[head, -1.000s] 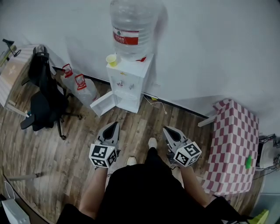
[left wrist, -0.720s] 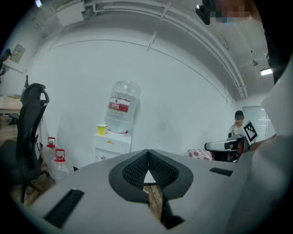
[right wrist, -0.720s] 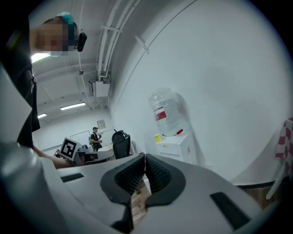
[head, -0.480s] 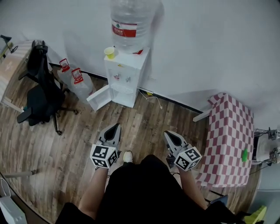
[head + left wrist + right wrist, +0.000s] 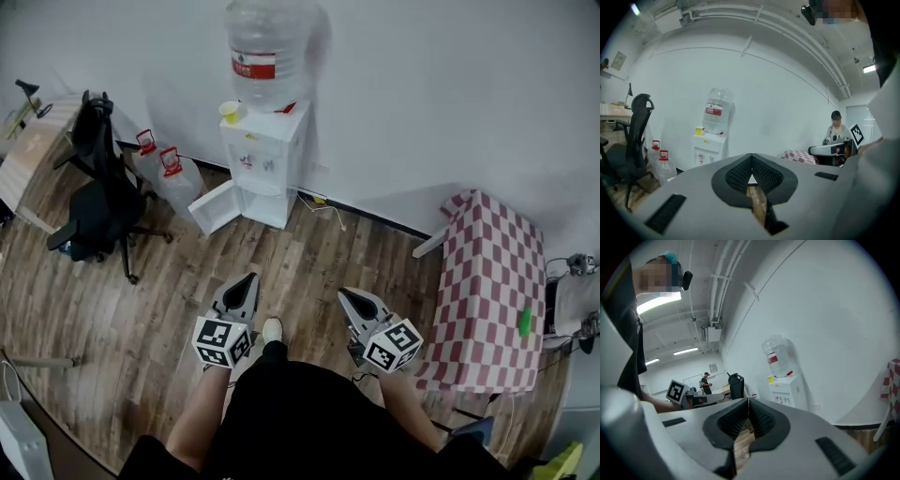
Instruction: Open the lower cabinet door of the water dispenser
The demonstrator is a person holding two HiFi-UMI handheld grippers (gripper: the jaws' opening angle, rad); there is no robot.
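The white water dispenser [image 5: 264, 161] stands against the far wall with a big clear bottle [image 5: 268, 52] on top and a yellow cup [image 5: 229, 112] beside the bottle. Its lower cabinet door [image 5: 215, 208] hangs open, swung out to the left. My left gripper [image 5: 248, 278] and right gripper [image 5: 343, 294] are held side by side over the wood floor, well short of the dispenser, both shut and empty. The dispenser [image 5: 709, 148] appears small and distant in the left gripper view beyond the shut left gripper [image 5: 751, 155]. In the right gripper view the dispenser [image 5: 786, 391] is seen past the shut right gripper [image 5: 748, 401].
A black office chair [image 5: 98, 202] and two water jugs [image 5: 165, 172] stand left of the dispenser. A red-checked table [image 5: 487, 291] is at the right. A cable [image 5: 323, 206] lies by the wall. Another person [image 5: 836, 129] sits far off.
Both grippers and the person have backed away from the dispenser, which now looks smaller and farther off. The lower door stays open. Both grippers remain shut.
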